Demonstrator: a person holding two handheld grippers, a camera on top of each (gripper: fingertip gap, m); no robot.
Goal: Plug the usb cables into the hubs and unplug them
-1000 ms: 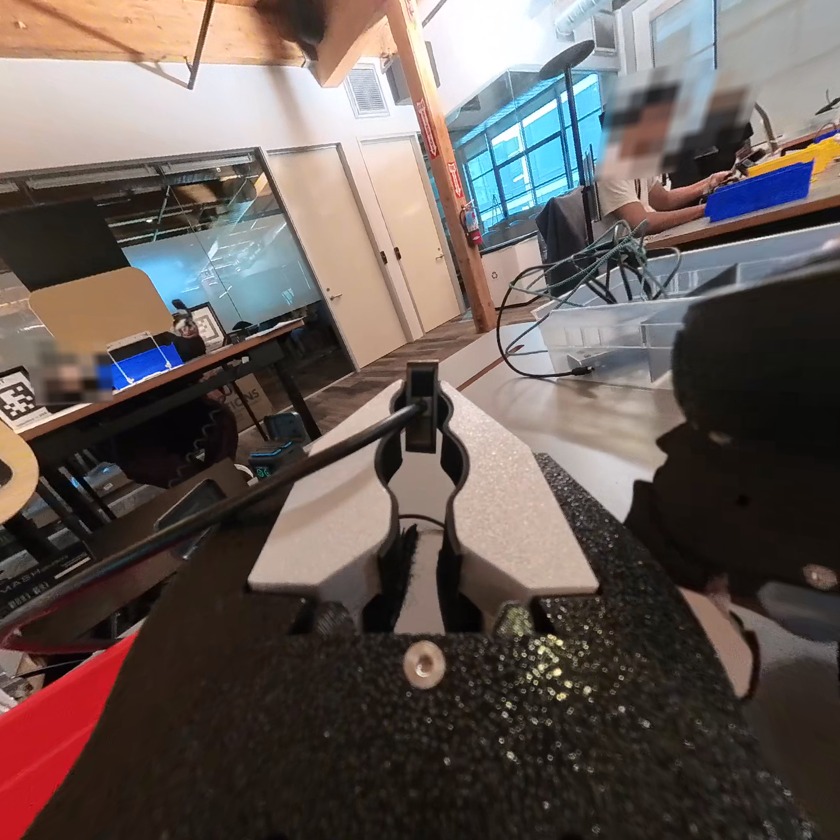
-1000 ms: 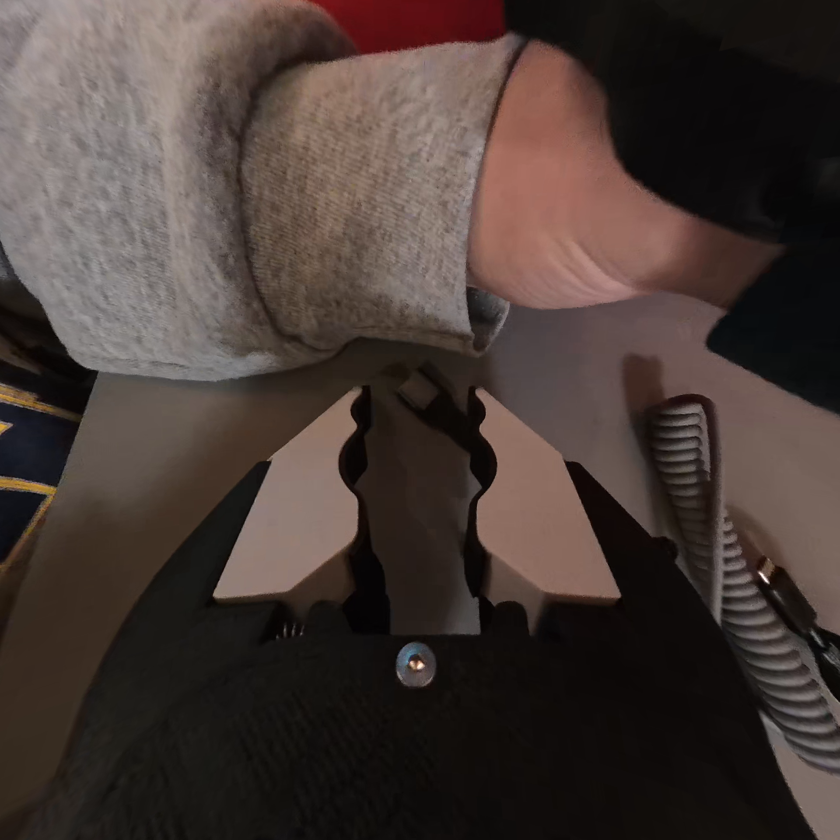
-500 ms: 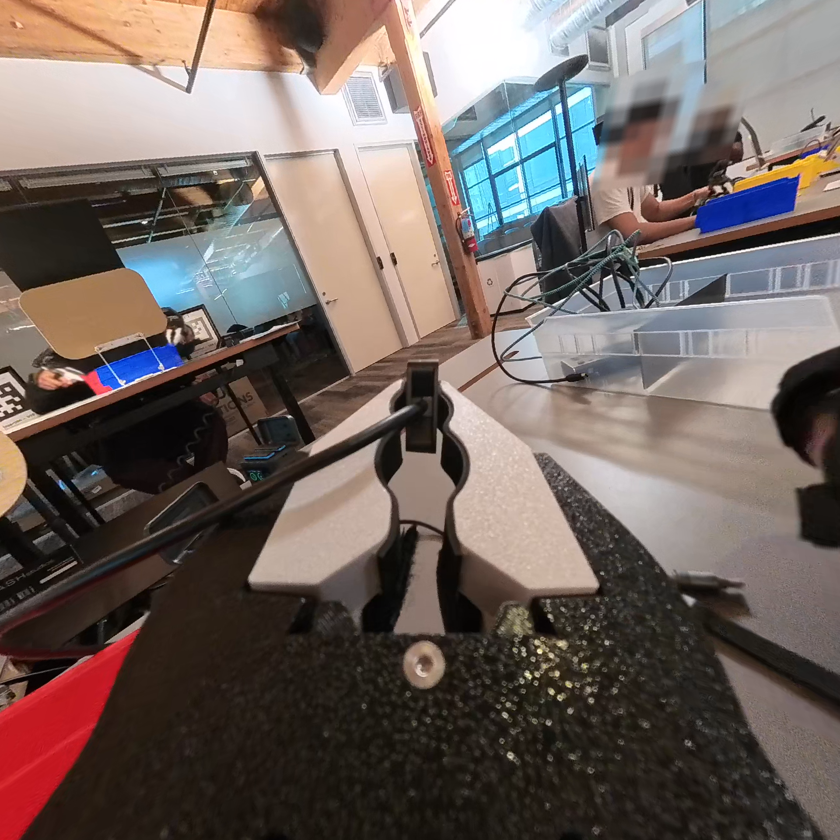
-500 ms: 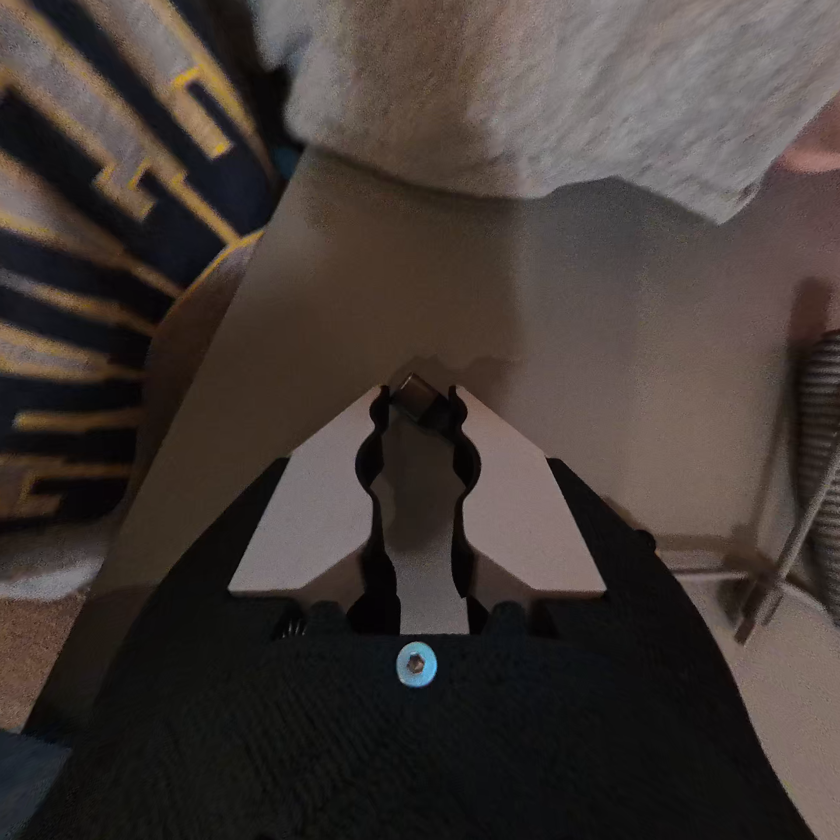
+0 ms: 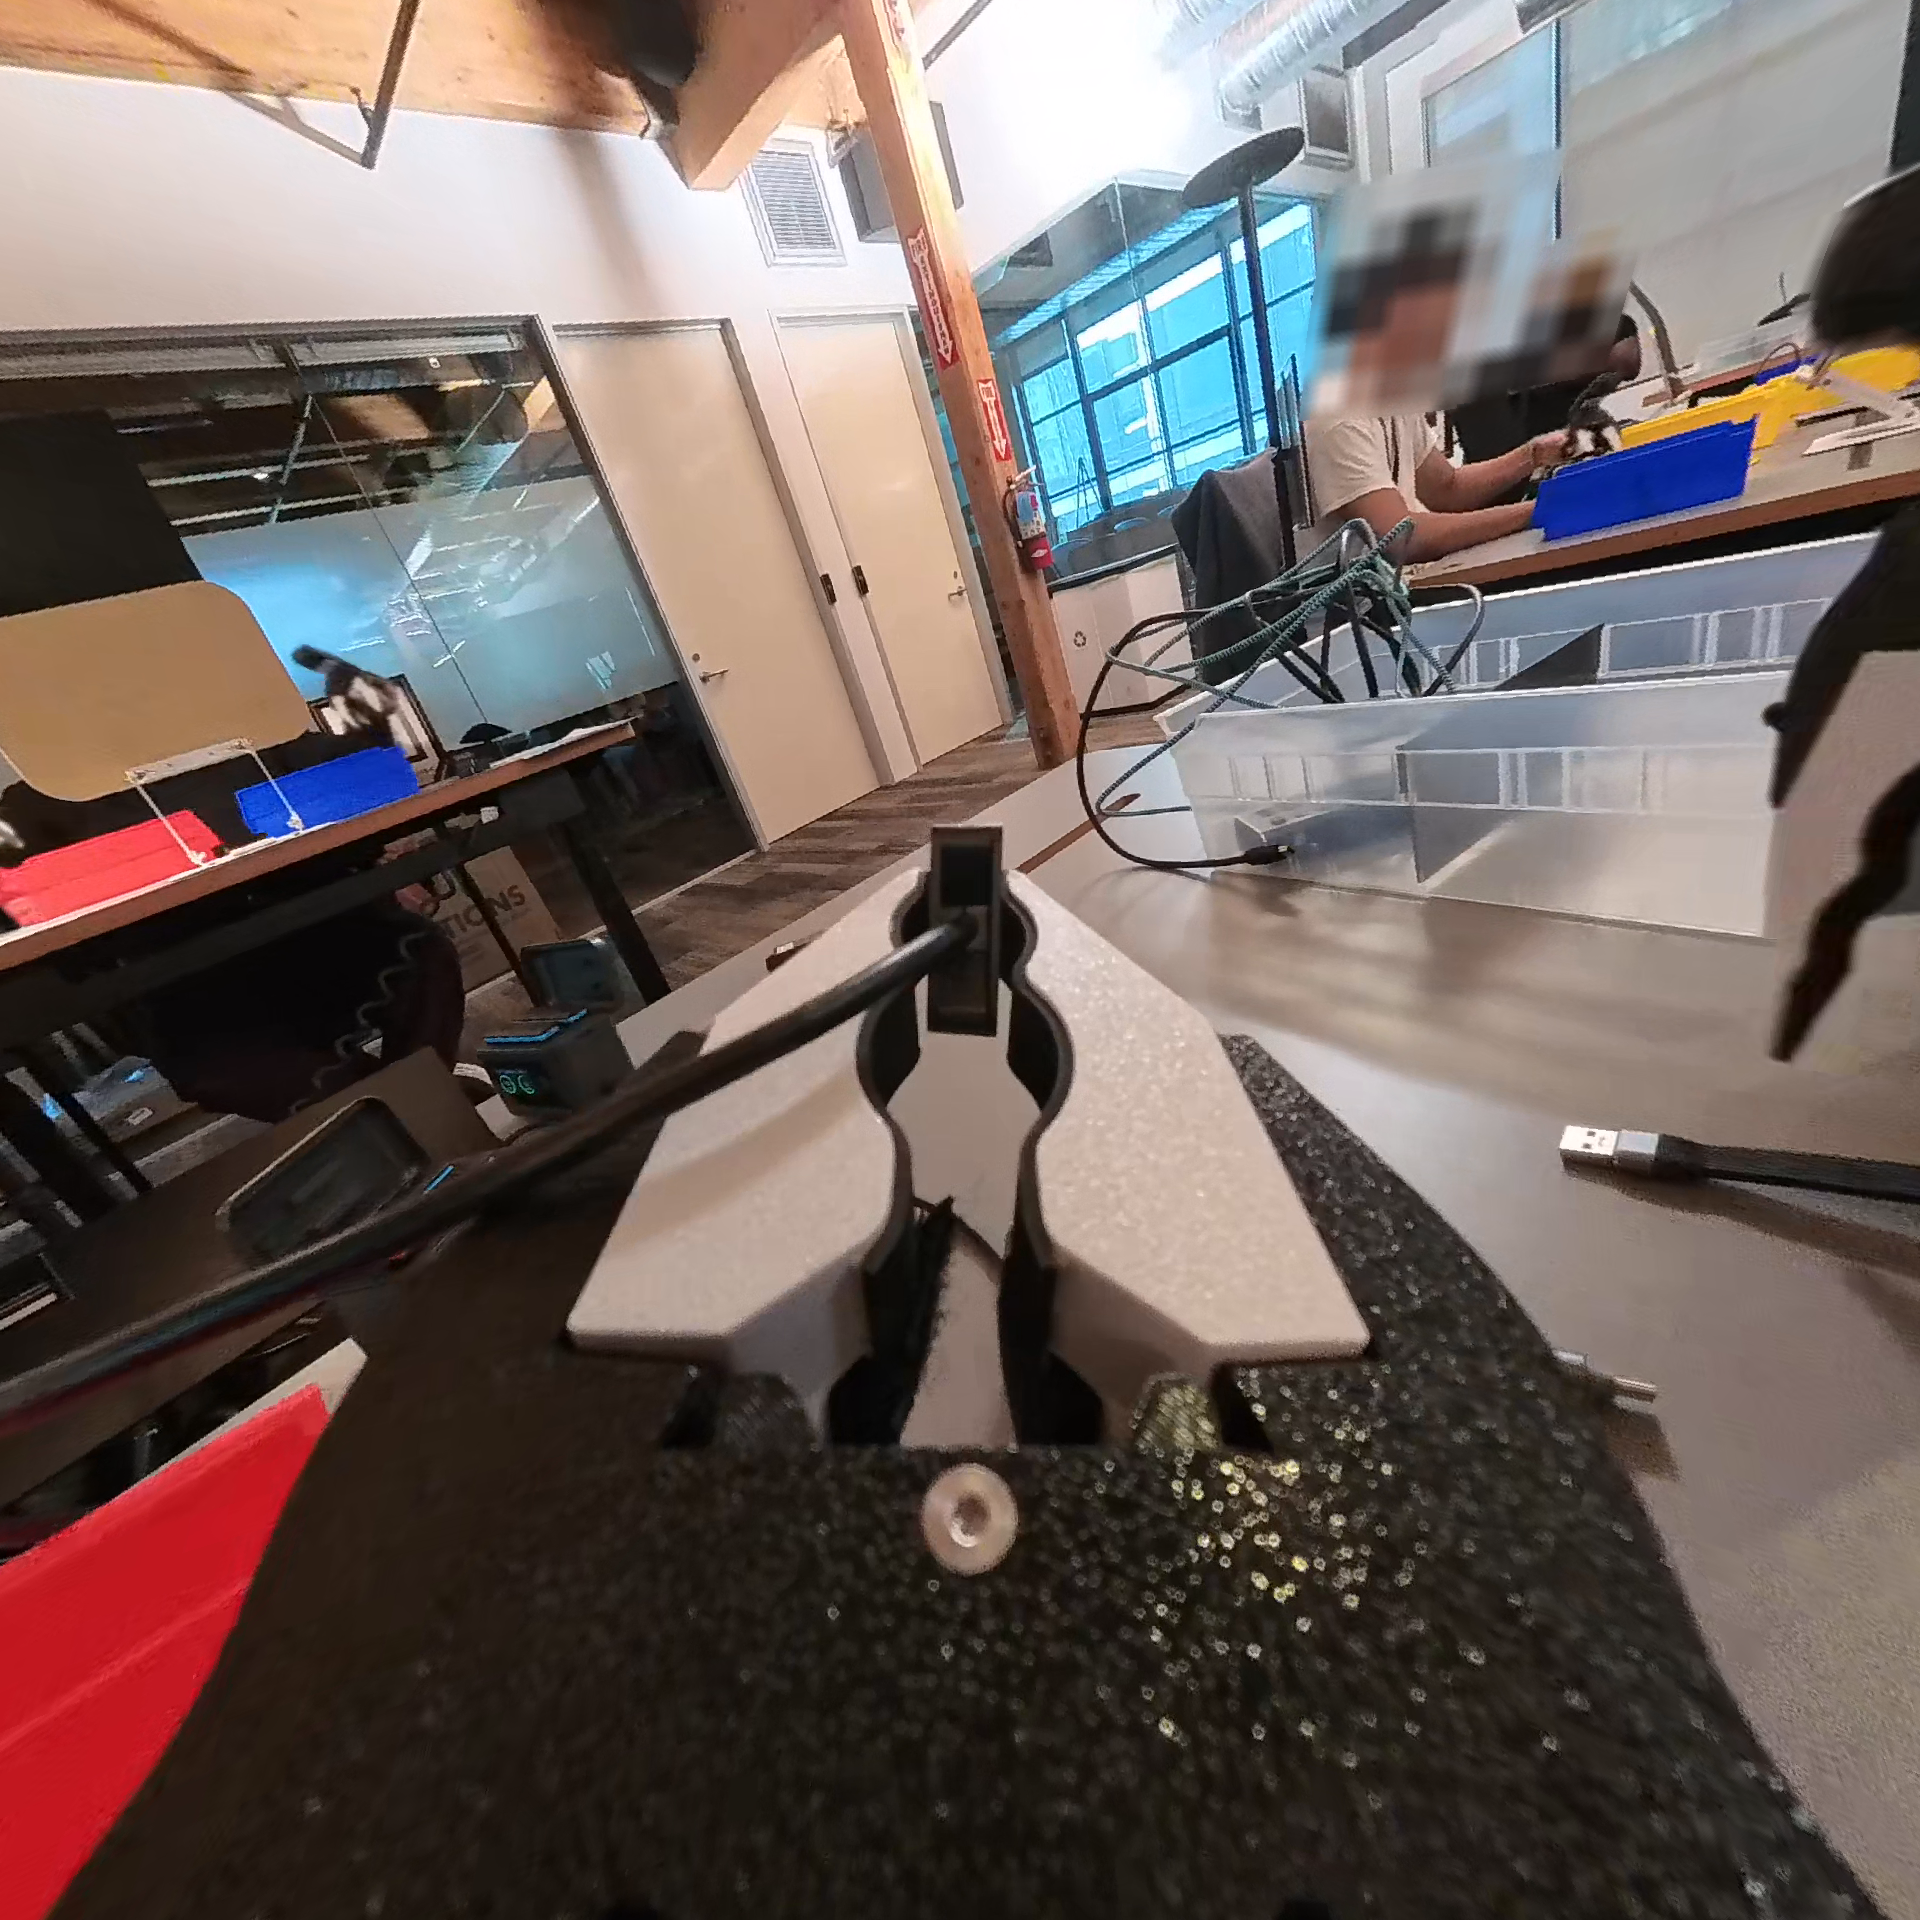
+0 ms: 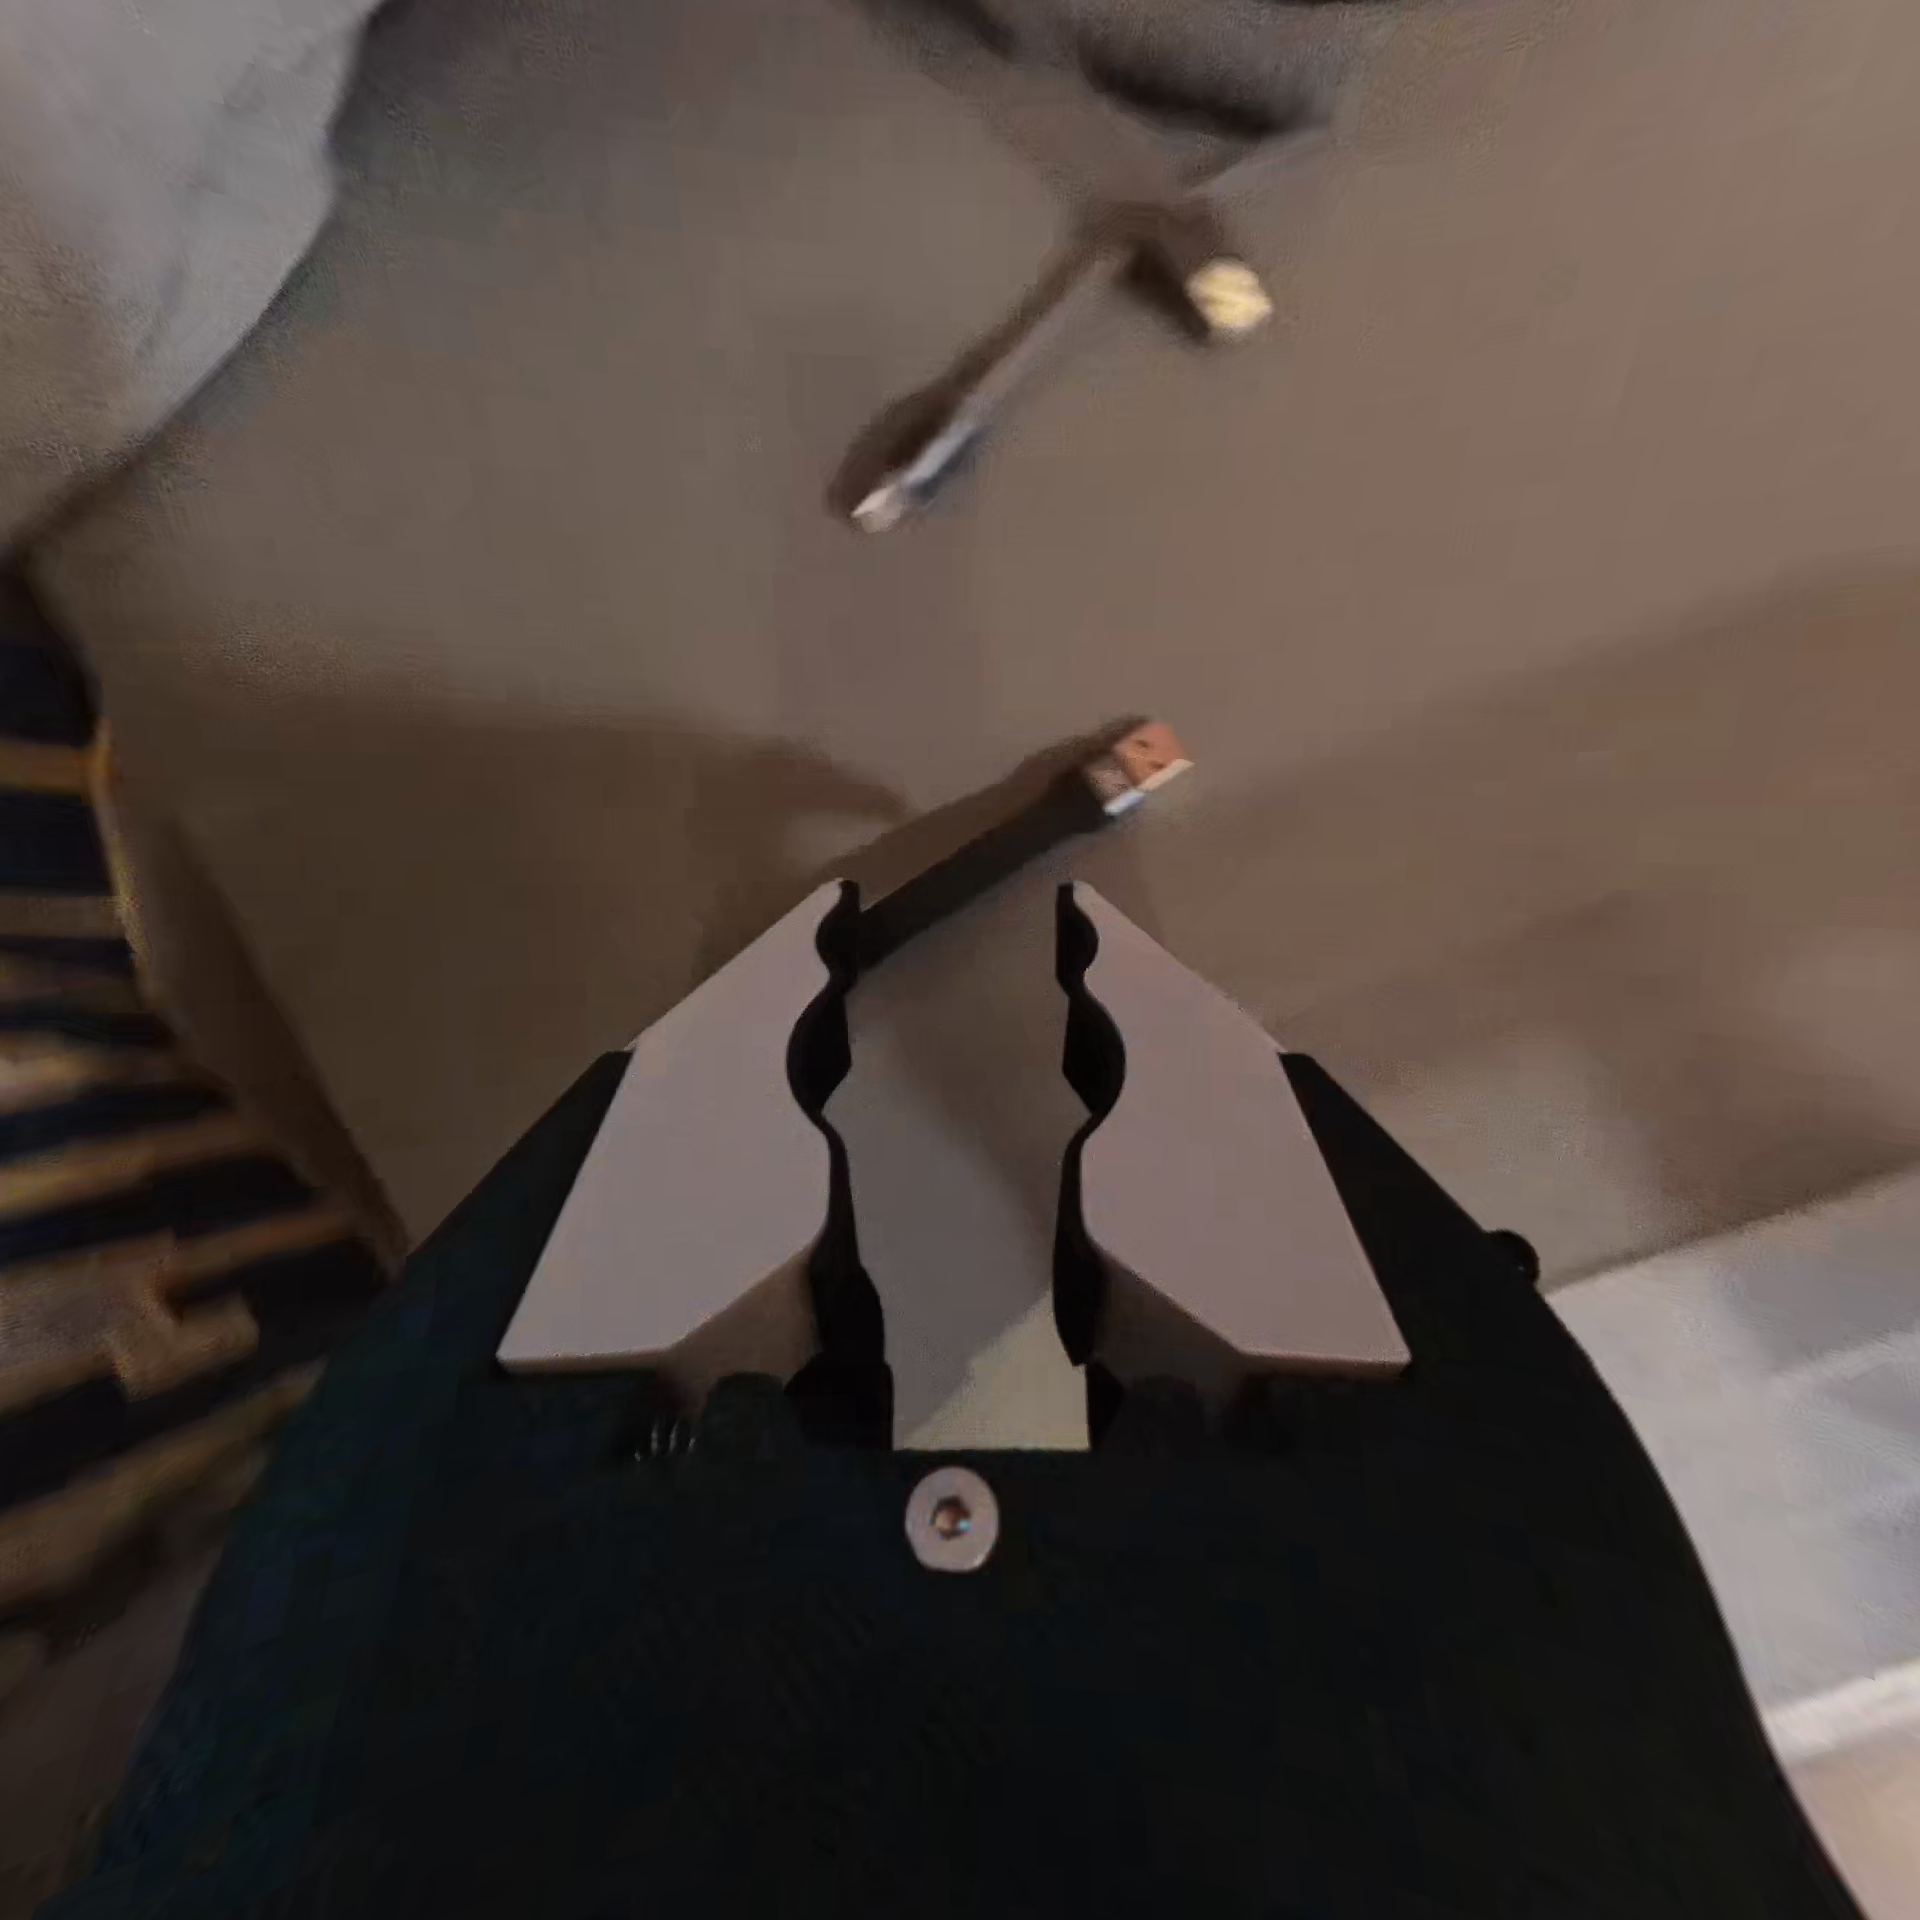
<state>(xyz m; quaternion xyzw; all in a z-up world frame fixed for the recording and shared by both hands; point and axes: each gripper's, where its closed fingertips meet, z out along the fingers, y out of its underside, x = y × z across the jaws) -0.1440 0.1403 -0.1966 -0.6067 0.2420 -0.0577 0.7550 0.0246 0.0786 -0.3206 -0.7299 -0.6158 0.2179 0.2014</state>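
My left gripper (image 5: 964, 914) is shut on a slim black USB hub (image 5: 964, 961), held upright above the table. The hub's black cable (image 5: 623, 1101) runs off to the left. My right gripper (image 6: 951, 894) is open, with its jaws wide apart, just above the grey table. A flat black USB cable (image 6: 977, 873) lies past its left fingertip, its metal plug (image 6: 1138, 769) pointing away to the right. The same plug (image 5: 1605, 1146) lies on the table in the left wrist view. The right gripper (image 5: 1849, 831) shows there at the right edge.
A clear plastic bin (image 5: 1455, 790) with a tangle of cables (image 5: 1340, 613) stands at the back of the table. Two more blurred cable ends (image 6: 904, 488) lie farther off. A grey sleeve (image 6: 156, 156) is at upper left. A person sits at another desk (image 5: 1382, 478). The left gripper's tips are roughly 20 centimetres from the right gripper's.
My right gripper has opened and let go of the USB plug, which now lies on the table, and it has drawn away from the sleeve. My left gripper still holds the hub.
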